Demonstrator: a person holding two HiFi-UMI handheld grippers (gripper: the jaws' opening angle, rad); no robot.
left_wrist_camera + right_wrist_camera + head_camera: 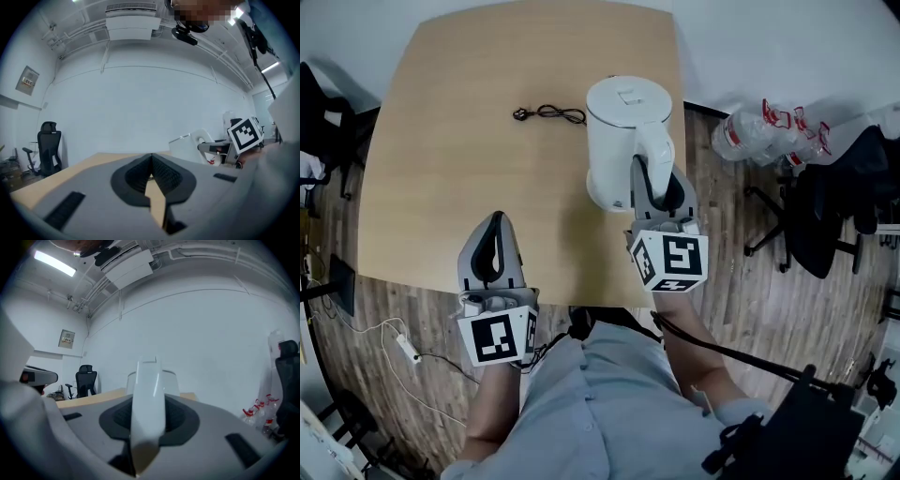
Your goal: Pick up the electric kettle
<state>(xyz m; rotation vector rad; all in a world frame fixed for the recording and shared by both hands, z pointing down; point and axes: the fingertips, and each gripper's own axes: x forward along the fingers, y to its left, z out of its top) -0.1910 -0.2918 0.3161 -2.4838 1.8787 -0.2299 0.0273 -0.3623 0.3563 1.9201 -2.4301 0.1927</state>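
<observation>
electric kettle (619,141) | right gripper (659,183) fingers pinching its handle (147,399) | left gripper (495,225) fingers pressed together, empty

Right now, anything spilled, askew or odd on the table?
Nothing stands out. The kettle looks upright, lid shut, its handle clamped in the right gripper. A black cord lies loose on the table; no spill.
</observation>
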